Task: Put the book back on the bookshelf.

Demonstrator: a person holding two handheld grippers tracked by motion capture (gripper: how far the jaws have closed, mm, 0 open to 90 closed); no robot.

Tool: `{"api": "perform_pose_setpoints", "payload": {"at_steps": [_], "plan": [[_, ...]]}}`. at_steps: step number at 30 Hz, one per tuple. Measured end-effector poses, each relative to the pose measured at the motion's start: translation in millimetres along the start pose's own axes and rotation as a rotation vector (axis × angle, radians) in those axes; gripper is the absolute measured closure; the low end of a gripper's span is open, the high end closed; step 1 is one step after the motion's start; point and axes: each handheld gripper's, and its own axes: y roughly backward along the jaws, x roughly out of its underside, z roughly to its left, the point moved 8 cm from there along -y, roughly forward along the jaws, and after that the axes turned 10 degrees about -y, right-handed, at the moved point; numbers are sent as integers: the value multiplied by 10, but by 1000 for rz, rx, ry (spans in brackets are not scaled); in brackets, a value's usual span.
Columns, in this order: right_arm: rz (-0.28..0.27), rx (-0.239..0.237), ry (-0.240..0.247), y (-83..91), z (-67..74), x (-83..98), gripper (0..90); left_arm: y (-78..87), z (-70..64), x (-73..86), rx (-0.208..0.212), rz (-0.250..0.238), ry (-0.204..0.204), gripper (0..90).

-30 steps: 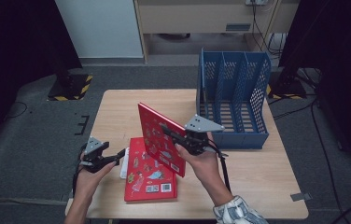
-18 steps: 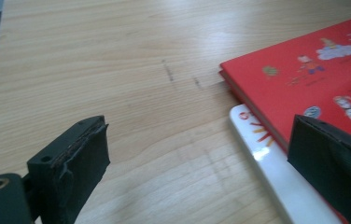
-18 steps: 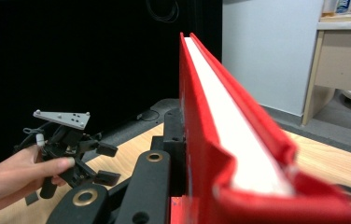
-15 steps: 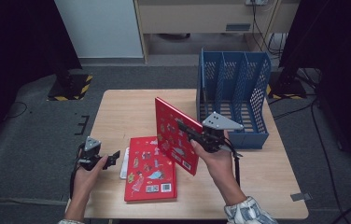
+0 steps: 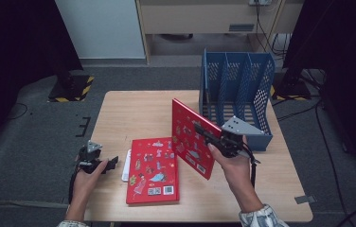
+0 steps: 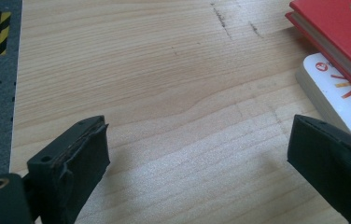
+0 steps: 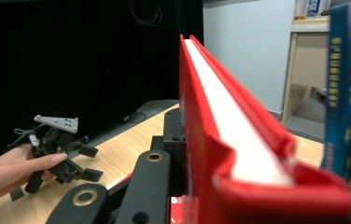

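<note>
R gripper (image 5: 203, 134) clamped on upright red book (image 5: 192, 138), mid-table by blue rack (image 5: 235, 90); L gripper (image 5: 112, 162) released, jaws just widened, nothing between, at table's left edge.

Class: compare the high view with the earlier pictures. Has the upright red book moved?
Yes. The upright red book, clamped in the right gripper, has shifted rightward across the table, closer to the blue file rack.

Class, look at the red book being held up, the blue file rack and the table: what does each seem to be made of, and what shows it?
Red book: likely glossy printed hardcover board; stiff covers overhang a white page block.
Blue file rack: probably moulded plastic; uniform colour, perforated walls.
Table: pale wood or wood-look laminate, matte; visible grain lines.
</note>
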Motion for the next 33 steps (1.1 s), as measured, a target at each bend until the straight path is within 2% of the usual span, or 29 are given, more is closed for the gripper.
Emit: {"api": "perform_pose_setpoints", "payload": {"at_steps": [8, 18, 33], "plan": [[0, 22, -10, 118, -100, 45, 799, -33, -18, 42, -1, 38, -11, 39], [9, 42, -12, 211, -188, 94, 799, -47, -28, 51, 0, 30, 6, 18], [28, 49, -11, 333, -254, 191, 799, -53, -47, 54, -1, 27, 5, 0]]}}
